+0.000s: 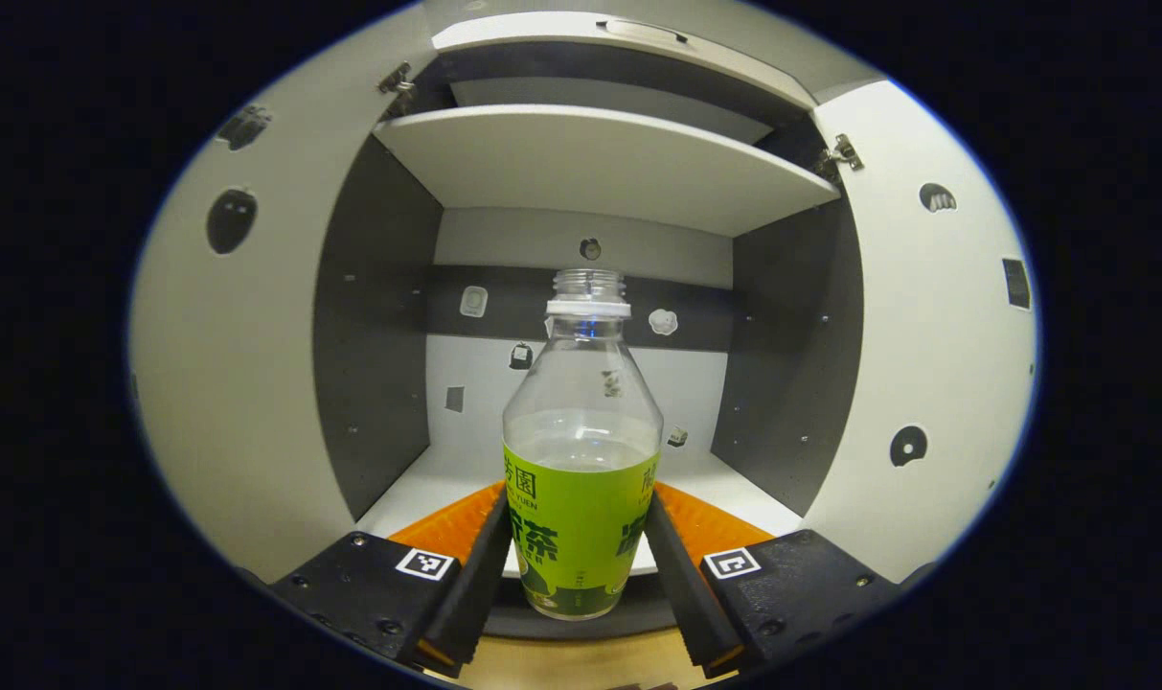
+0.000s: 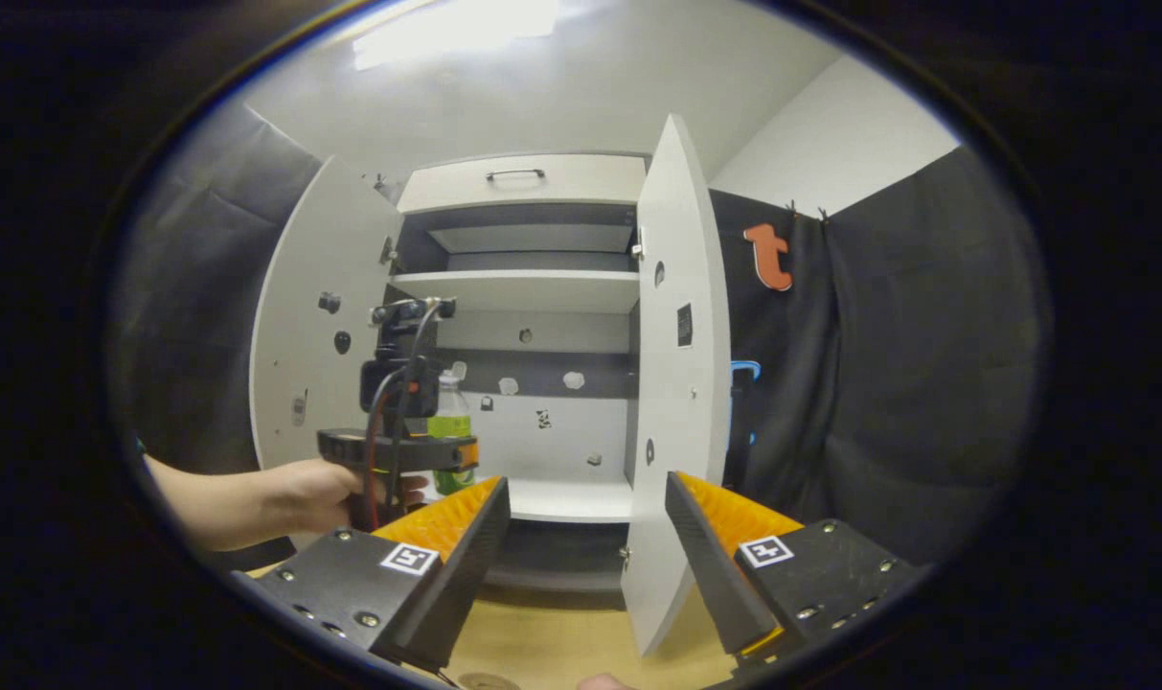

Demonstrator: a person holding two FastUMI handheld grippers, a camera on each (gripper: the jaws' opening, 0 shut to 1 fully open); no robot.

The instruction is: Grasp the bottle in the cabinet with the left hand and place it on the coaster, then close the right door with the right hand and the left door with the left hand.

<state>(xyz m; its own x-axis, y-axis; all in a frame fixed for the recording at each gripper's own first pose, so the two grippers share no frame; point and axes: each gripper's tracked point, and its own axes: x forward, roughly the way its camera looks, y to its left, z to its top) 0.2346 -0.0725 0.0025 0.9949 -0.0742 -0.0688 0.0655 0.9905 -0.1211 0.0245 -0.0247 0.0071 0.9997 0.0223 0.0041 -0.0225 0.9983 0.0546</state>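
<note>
Bottle of clear plastic with a green label (image 1: 581, 460), uncapped, stands between the left gripper (image 1: 579, 551) fingers, which pinch its label from both sides at the front edge of the grey-and-white cabinet's (image 1: 389, 316) lower shelf. Beyond the right gripper (image 2: 587, 513), whose fingers are spread with nothing between them, stands the open white right door (image 2: 681, 383).

The uncapped, green-labelled bottle (image 1: 581, 460) stands upright at the front edge of the cabinet's (image 1: 600, 168) lower shelf; both white doors (image 2: 681, 383) hang open.
</note>
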